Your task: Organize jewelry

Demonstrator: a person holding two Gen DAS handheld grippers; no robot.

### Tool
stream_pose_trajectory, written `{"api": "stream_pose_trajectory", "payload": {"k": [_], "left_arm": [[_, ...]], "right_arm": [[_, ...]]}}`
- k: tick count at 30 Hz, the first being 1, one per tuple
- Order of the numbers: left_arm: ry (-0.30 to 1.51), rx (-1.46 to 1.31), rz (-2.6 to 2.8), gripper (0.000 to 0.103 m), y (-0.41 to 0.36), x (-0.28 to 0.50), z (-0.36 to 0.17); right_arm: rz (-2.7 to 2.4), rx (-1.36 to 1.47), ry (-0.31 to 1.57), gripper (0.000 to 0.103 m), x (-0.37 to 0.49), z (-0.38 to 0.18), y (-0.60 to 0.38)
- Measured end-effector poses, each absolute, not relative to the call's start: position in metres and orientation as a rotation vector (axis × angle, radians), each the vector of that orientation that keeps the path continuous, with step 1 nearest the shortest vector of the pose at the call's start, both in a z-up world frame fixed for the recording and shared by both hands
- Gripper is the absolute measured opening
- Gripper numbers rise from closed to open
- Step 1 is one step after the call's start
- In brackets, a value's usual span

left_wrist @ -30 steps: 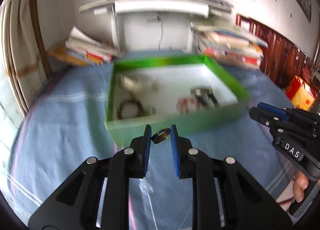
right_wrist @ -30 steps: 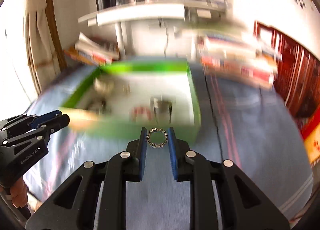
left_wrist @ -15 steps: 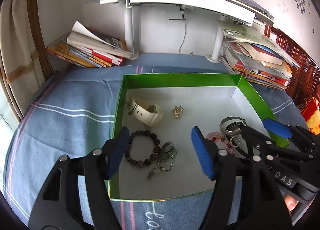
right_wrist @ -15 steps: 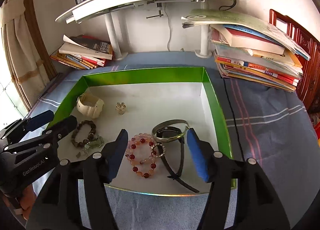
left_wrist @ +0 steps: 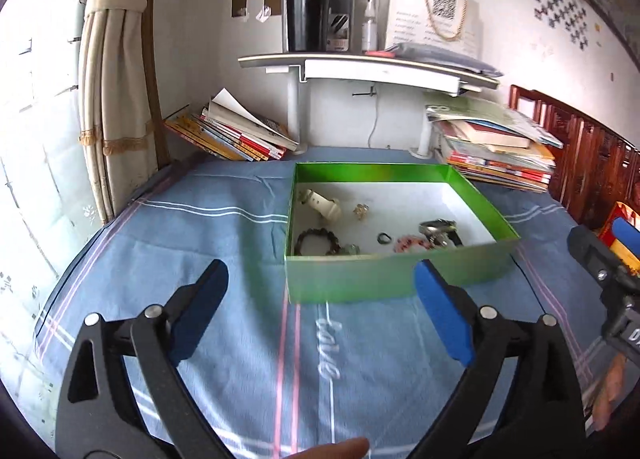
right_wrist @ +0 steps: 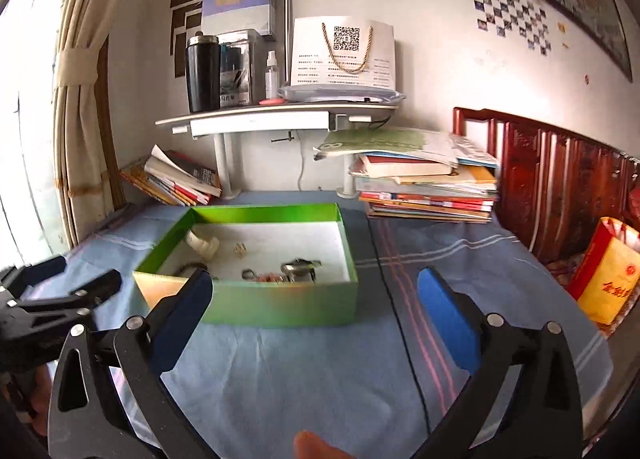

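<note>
A green box (left_wrist: 348, 281) (right_wrist: 280, 305) with a white floor sits on the blue cloth and holds several pieces of jewelry: a cream watch (left_wrist: 322, 205) (right_wrist: 204, 245), a dark bead bracelet (left_wrist: 318, 241), a small dark ring (left_wrist: 384, 238), a pink bead bracelet (left_wrist: 412, 244) and a metal watch (left_wrist: 438, 228) (right_wrist: 300, 268). My left gripper (left_wrist: 320, 273) hangs in front of the box, jaws opening wide, nothing between them. My right gripper (right_wrist: 316, 279) is likewise back from the box, jaws opening wide and empty. Each gripper shows at the other view's edge.
Book stacks (left_wrist: 236, 135) (right_wrist: 428, 187) lie behind the box under a white shelf (right_wrist: 276, 117) with a black flask (right_wrist: 203, 73). A curtain (left_wrist: 116, 99) hangs left, a red wooden headboard (right_wrist: 560, 187) and a yellow bag (right_wrist: 608, 287) right. A fingertip (left_wrist: 336, 449) shows at the bottom.
Both grippers carried a ring over the box, opened and left the rings inside. They have since pulled back toward me, jaws spread wide and empty.
</note>
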State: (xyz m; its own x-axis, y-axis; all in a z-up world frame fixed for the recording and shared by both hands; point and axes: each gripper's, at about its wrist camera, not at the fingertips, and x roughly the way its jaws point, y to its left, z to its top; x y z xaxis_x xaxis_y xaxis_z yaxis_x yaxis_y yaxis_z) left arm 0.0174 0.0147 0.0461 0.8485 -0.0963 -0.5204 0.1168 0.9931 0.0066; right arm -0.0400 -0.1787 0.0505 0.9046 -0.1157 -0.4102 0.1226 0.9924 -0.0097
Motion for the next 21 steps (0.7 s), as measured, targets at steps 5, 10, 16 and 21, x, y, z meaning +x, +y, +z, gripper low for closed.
{"api": "stream_pose_trajectory", "payload": {"k": [5, 10, 16, 21], "left_arm": [[0.546, 0.060, -0.141, 0.097, 0.013, -0.009, 0.049], [0.519, 0.076, -0.143, 0.099, 0.009, -0.016, 0.053], [0.535, 0.071, -0.140, 0.099, 0.010, -0.013, 0.050], [0.542, 0.068, -0.138, 0.099, 0.012, -0.010, 0.048]], "right_arm": [[-0.092, 0.024, 0.448, 0.100, -0.046, 0.045, -0.178], [-0.092, 0.010, 0.445, 0.100, -0.047, 0.045, -0.175], [-0.085, 0.019, 0.455, 0.100, -0.047, 0.045, -0.174], [-0.073, 0.021, 0.461, 0.100, -0.046, 0.044, -0.171]]}}
